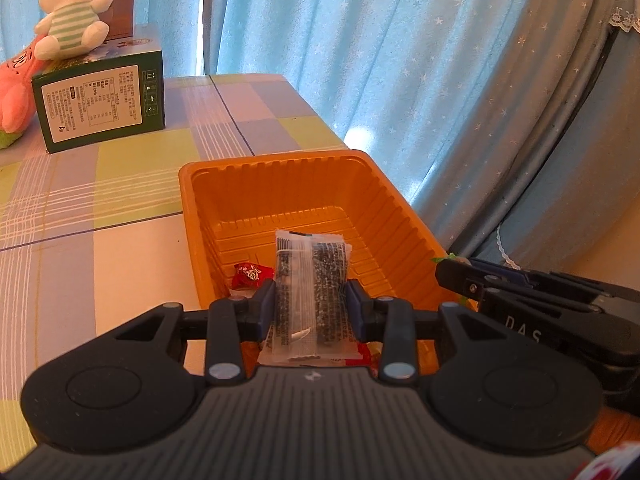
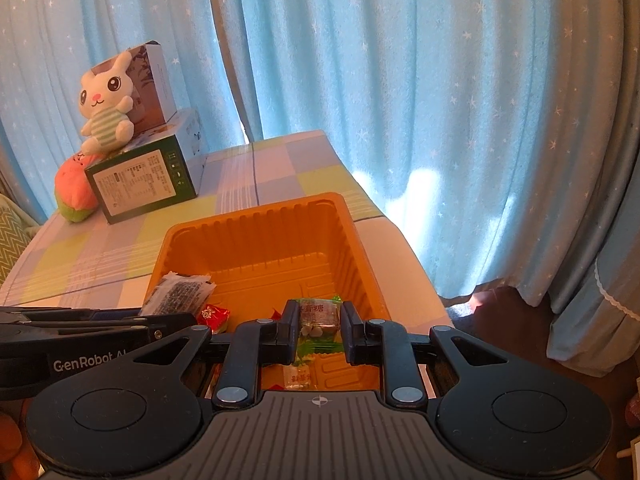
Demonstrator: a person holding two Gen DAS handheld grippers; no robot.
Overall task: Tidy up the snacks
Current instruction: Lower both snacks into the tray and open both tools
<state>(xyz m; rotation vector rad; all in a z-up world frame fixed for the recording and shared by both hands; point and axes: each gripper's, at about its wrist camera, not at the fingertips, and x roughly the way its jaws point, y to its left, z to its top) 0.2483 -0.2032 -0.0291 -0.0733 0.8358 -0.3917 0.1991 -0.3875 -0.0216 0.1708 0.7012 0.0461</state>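
Left wrist view: both hand-held grippers hold snacks over the orange tray [image 1: 280,164].

The left hand-held gripper [image 1: 311,304] is clamped on a clear packet [image 1: 310,280] with dark print, above the tray's near end, where a red candy [image 1: 250,274] lies. In the right wrist view, the right hand-held gripper [image 2: 319,330] pinches a green-wrapped candy [image 2: 317,320] just over the tray floor. The tray sits on the checked surface [image 1: 80,220], well apart from the green box [image 1: 100,100] and plush rabbit [image 1: 72,12].
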